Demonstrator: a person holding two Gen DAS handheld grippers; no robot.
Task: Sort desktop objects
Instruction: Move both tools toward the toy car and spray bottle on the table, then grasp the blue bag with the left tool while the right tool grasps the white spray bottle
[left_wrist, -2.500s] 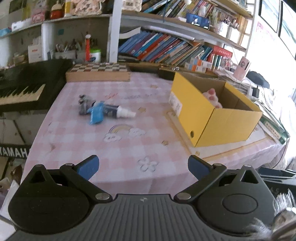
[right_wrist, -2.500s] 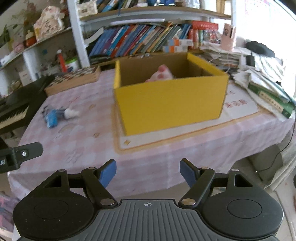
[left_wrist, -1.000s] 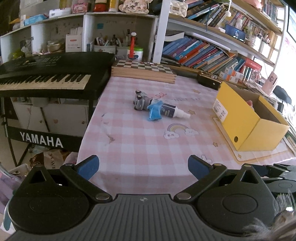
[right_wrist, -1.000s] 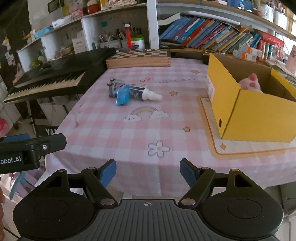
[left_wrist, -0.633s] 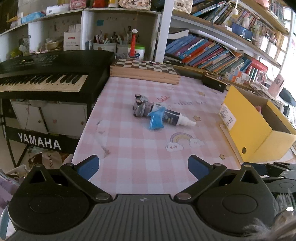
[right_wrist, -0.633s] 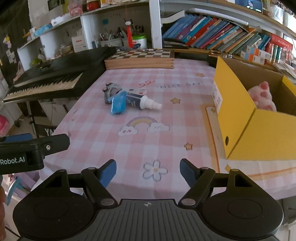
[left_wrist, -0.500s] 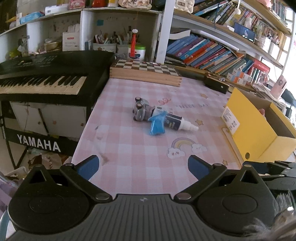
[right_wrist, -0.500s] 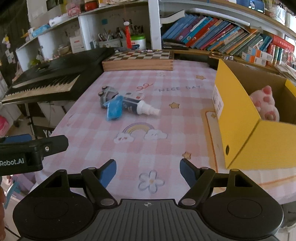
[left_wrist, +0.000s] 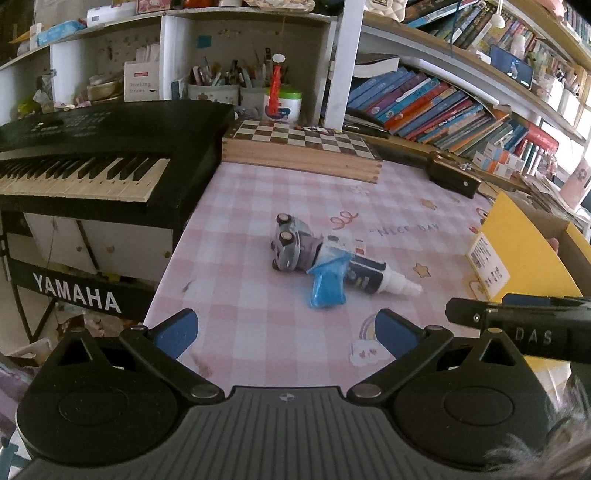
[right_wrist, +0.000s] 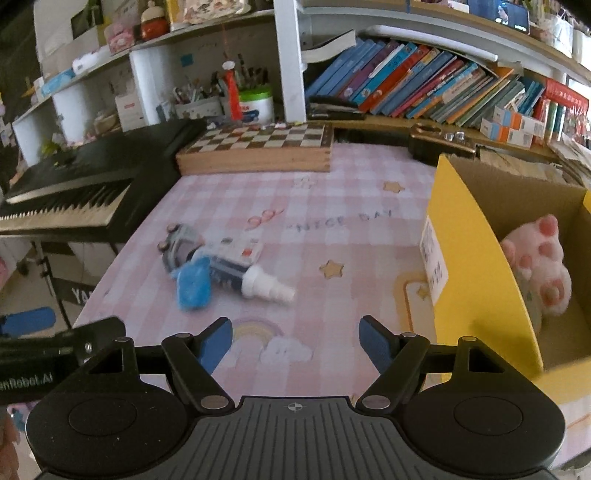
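Toy car (left_wrist: 291, 248), blue packet (left_wrist: 328, 284) and spray bottle (left_wrist: 369, 277) clustered touching, ahead of left gripper (left_wrist: 283, 330) and right gripper (right_wrist: 295, 341). Both spread wide, empty. Yellow box (right_wrist: 476, 273) rightward, holding 1 pink plush (right_wrist: 539, 266).

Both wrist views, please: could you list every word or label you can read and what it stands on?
"YAMAHA": keyboard stand panel.
"NICE DAY": pink checked tablecloth.
"DAS": right gripper's arm.
"Robot.AI", partly cut off: left gripper's arm.
Yellow box sticker, spray bottle label, book spines: too small or blurred.

Both wrist views low at near table edge, facing bookshelves, sharing pink checked tablecloth (left_wrist: 258, 295) (right_wrist: 332, 206), right view nearer yellow cardboard box (right_wrist: 476, 280)
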